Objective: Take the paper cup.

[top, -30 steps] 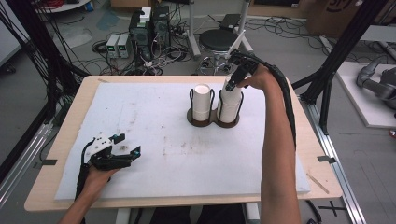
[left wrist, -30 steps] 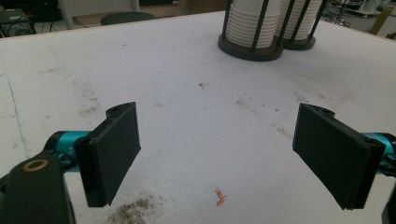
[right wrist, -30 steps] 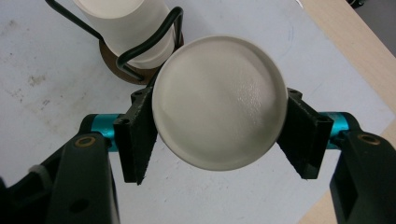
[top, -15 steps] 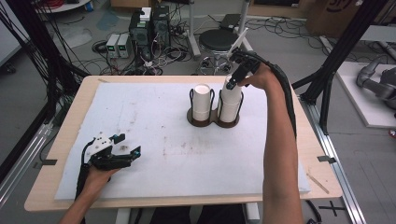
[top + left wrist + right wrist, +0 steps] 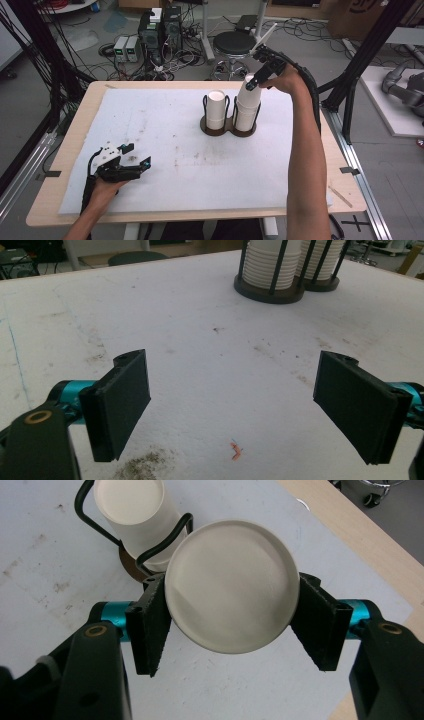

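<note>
Right hand-held gripper [image 5: 230, 630] clamps top cup [image 5: 232, 585] above right stack [image 5: 247, 107] in holder [image 5: 227, 127] at far side of table [image 5: 75, 125]; judged mid-lift, not yet clear. Left hand-held gripper [image 5: 230, 405] idle, jaws wide, empty.

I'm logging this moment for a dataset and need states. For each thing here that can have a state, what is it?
right gripper: shut on the top cup, jaws on both sides of it.
top cup: upside down, gripped, raised partly out of the right stack.
right stack: upright in the holder.
left stack: upright in the holder, untouched.
holder: standing on the table.
left gripper: open, empty, low over the table.
</note>
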`<state>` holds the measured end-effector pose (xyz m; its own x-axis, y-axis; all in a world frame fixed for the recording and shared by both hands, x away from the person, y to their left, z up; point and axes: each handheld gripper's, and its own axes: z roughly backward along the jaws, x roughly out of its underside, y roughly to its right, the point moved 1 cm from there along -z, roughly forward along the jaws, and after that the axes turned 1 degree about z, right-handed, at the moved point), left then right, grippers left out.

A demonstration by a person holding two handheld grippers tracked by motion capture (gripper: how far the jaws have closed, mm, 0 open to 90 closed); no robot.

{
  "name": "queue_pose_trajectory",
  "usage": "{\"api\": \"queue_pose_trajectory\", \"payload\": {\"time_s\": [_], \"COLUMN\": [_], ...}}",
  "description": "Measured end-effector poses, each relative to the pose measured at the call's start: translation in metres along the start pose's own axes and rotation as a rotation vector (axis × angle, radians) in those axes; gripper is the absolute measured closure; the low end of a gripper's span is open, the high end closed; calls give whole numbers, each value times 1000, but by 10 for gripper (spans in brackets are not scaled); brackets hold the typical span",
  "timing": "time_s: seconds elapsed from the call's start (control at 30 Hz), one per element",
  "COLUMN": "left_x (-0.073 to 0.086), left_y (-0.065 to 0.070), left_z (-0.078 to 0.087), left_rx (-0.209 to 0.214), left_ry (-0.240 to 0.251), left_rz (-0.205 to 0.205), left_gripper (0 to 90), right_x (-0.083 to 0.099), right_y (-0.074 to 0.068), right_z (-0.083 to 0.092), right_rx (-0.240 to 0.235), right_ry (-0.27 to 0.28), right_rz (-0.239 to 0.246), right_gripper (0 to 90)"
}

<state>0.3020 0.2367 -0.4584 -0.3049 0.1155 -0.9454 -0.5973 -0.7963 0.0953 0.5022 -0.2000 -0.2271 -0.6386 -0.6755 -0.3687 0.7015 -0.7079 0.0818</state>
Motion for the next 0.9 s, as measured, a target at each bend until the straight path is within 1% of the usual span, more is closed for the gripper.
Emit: {"api": "queue_pose_trajectory", "payload": {"time_s": [0.07, 0.13, 0.17, 0.37, 0.4, 0.43, 0.5, 0.57, 0.6, 0.63, 0.67, 0.7, 0.8, 0.87, 0.9], "left_x": [0, 0, 0, 0, 0, 0, 0, 0, 0, 0, 0, 0, 0, 0, 0], "left_y": [0, 0, 0, 0, 0, 0, 0, 0, 0, 0, 0, 0, 1, 1, 1], "left_z": [0, 0, 0, 0, 0, 0, 0, 0, 0, 0, 0, 0, -1, -1, -1], "left_rx": [0, -1, -2, -4, -4, -4, -4, -5, -5, -5, -6, -6, -7, -6, -7], "left_ry": [0, -1, -2, -2, -2, -3, -3, -2, -2, -3, -4, -4, -4, -4, -5], "left_rz": [-1, -1, -1, -1, 0, 0, -1, 2, 1, 1, 0, 1, 1, 2, 3], "left_gripper": [148, 148, 148, 148, 148, 148, 148, 148, 148, 148, 148, 148, 148, 148, 149], "right_x": [0, 1, 1, 1, 1, 1, 0, 1, 1, 1, 2, 2, 5, 5, 6], "right_y": [0, 0, 0, -1, -1, -1, -2, -2, -2, -2, -2, -2, -2, -1, -1], "right_z": [1, 3, 4, 16, 19, 19, 25, 28, 33, 33, 38, 38, 46, 49, 54], "right_rx": [2, -4, 4, 8, 9, 9, 11, 8, 16, 16, 7, 7, 17, 18, 22], "right_ry": [6, 13, 15, 38, 39, 39, 54, 55, 67, 67, 89, 89, 97, 101, 112], "right_rz": [-3, 7, 7, 10, 5, 5, 9, 11, 14, 14, 13, 13, 8, 12, 17], "right_gripper": [371, 371, 371, 371, 371, 371, 371, 371, 371, 371, 371, 371, 371, 371, 371]}}
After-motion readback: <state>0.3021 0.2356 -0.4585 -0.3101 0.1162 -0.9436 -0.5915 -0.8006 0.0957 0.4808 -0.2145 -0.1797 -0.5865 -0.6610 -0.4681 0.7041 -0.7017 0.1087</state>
